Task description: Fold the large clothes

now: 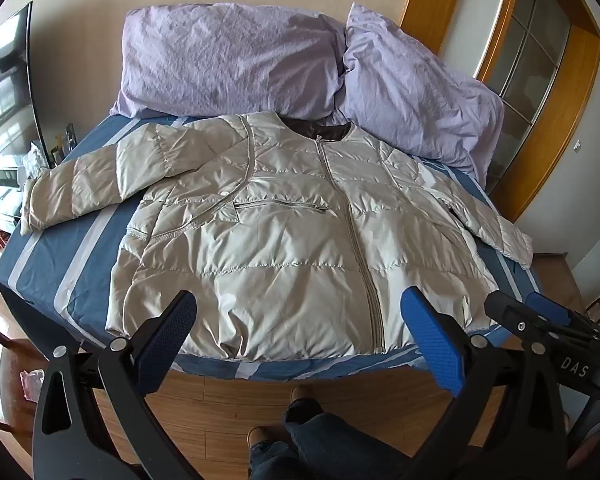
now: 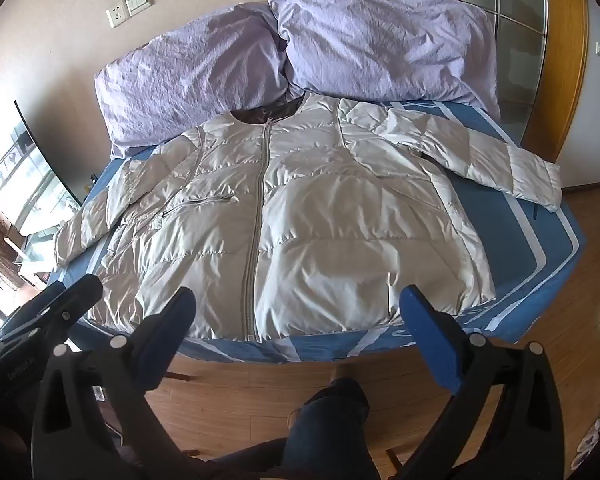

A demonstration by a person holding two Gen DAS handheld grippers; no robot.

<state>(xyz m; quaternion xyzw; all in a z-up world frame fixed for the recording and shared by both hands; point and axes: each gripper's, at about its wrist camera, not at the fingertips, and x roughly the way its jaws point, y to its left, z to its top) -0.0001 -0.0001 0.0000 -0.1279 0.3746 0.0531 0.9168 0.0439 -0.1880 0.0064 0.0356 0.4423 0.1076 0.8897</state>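
Observation:
A pale beige puffer jacket (image 1: 284,232) (image 2: 300,220) lies flat and zipped, front up, on a bed with a blue striped sheet (image 1: 52,248) (image 2: 540,236). Both sleeves spread outward; the left sleeve (image 1: 72,192) reaches the bed's left edge, the right sleeve (image 2: 480,160) the right edge. My left gripper (image 1: 300,320) hangs open above the jacket's hem near the bed's foot, nothing between its blue pads. My right gripper (image 2: 296,312) is open too, over the hem, empty. In the left wrist view the right gripper (image 1: 540,316) shows at the right edge.
Two lilac pillows (image 1: 228,56) (image 2: 380,36) lean at the head of the bed against the wall. A wooden-framed glass door (image 1: 540,60) stands at the right. A person's legs and shoes (image 1: 300,420) stand on the wood floor (image 2: 240,396) at the foot.

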